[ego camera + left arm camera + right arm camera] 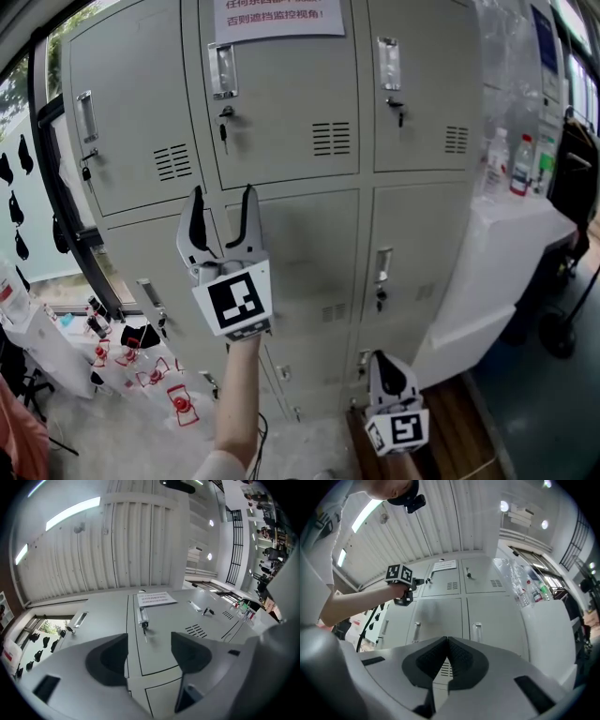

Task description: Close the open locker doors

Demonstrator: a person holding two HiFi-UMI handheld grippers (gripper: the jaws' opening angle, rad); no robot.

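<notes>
A bank of grey lockers (309,112) fills the head view, three columns wide. The left column's doors (131,131) look slightly angled against the others; I cannot tell whether they are ajar. The middle and right doors (417,84) lie flush, with keys hanging in their locks. My left gripper (222,192) is raised before the seam between the left and middle columns, jaws open and empty; in its own view the left gripper (149,644) frames the upper middle door (154,620). My right gripper (382,356) hangs low by the bottom lockers; in its own view the right gripper (447,639) is shut on nothing.
A paper notice (278,17) is taped on the top middle door. A white counter (506,244) with bottles (511,164) stands right of the lockers. At lower left, a table (56,347) and small red-marked items (141,370) sit by a window.
</notes>
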